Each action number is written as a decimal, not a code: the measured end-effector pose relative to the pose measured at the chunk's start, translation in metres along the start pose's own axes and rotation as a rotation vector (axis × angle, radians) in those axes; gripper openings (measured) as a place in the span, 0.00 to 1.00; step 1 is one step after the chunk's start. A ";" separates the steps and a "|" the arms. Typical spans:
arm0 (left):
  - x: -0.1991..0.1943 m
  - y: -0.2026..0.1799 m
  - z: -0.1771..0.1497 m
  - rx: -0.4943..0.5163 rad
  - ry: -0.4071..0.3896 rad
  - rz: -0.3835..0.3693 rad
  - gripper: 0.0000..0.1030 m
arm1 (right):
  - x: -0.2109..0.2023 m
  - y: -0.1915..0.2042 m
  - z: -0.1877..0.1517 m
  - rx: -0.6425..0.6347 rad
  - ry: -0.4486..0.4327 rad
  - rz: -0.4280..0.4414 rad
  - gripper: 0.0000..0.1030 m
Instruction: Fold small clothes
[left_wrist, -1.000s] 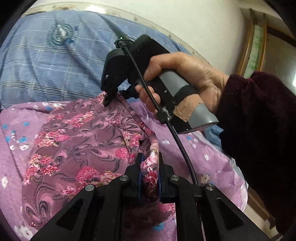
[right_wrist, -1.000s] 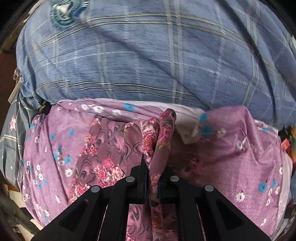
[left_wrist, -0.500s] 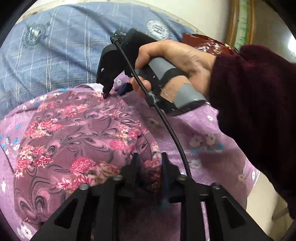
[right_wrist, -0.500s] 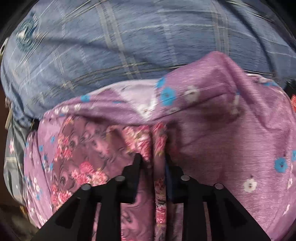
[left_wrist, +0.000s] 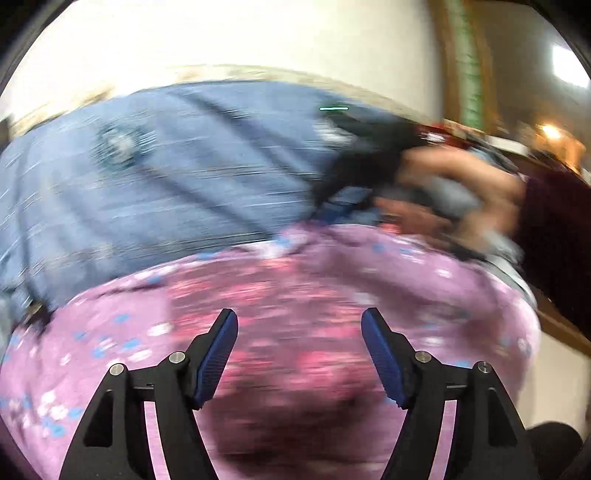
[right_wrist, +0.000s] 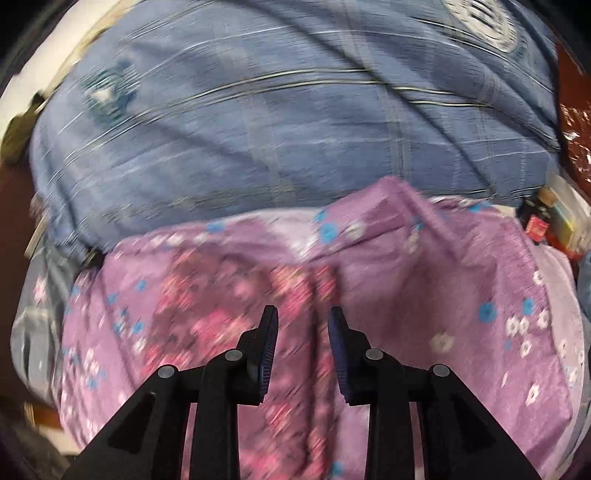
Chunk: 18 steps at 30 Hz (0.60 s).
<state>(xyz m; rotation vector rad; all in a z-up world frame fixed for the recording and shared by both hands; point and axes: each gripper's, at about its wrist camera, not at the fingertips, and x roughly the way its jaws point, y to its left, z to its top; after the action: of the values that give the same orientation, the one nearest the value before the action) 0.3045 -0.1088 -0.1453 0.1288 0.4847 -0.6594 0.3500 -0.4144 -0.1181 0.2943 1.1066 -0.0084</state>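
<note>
Dark rose-patterned garment spread low and central in the left wrist view, lying on a lilac flowered sheet over a bed; same garment left of centre in the lower half of the right wrist view, one raised fold running up between the fingers. Both views heavily smeared by motion, pattern detail lost.

Left tongs at the bottom of the frame, opening wide, blue pads well apart, nothing between them, cloth only below. Right tongs at the bottom of their own frame, parted narrowly, the fold of the garment seen in the gap; contact with the pads not discernible.

Blue plaid quilt filling the upper half beyond the sheet, round emblem at the upper right. In the left wrist view, blurred at centre right, the right tongs gripped by a hand in a dark maroon sleeve. Pale wall across the top.
</note>
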 end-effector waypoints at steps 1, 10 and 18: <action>0.004 0.021 0.001 -0.064 0.011 0.038 0.68 | -0.002 0.008 -0.013 -0.020 0.011 0.015 0.29; 0.037 0.093 -0.014 -0.290 0.151 0.208 0.64 | 0.019 0.039 -0.094 -0.035 0.070 0.056 0.22; 0.074 0.054 -0.017 -0.047 0.313 0.247 0.61 | 0.025 0.015 -0.131 0.004 0.096 -0.023 0.16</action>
<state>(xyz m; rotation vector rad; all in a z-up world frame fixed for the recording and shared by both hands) 0.3822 -0.1029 -0.1973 0.2457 0.7709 -0.3857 0.2485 -0.3654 -0.1912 0.2875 1.2049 -0.0171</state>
